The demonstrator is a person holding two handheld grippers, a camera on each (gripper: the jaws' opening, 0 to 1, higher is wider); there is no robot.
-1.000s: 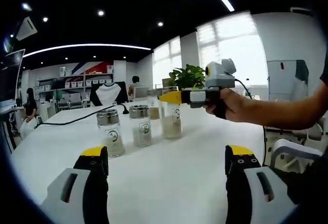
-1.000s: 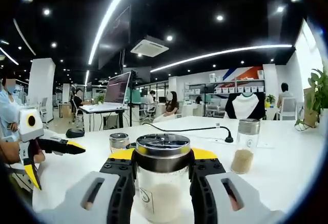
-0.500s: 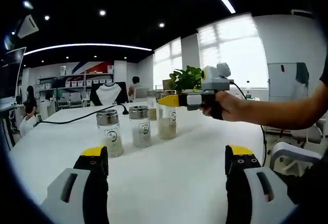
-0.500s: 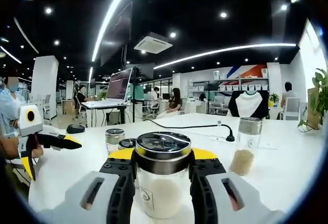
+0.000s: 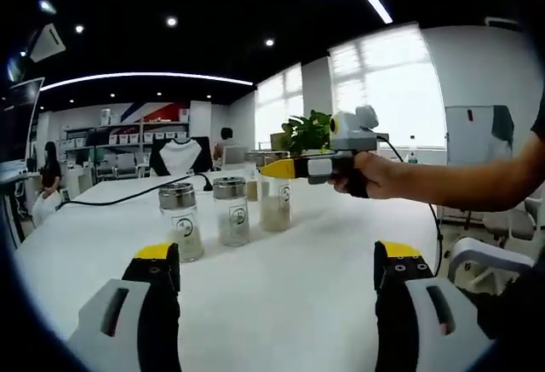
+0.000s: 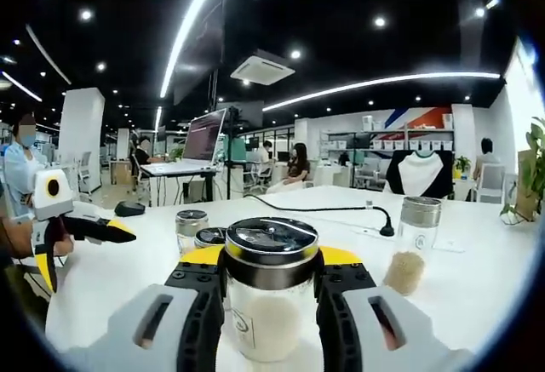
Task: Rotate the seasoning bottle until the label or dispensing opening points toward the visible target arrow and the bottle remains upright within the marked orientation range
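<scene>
Seasoning bottle (image 6: 270,291) upright between right tool (image 6: 270,280) jaws

White table (image 5: 289,278), glass seasoning jars (image 5: 231,210) standing upright on it, black cable (image 5: 128,195) trailing across

Over the last sec the right tool (image 5: 274,168) drifted left in the left gripper view w/ the seasoning bottle (image 6: 270,300) clamped; the bottle's lid pattern turned slightly; the left tool (image 6: 111,231) sat a bit higher in the right gripper view.
</scene>
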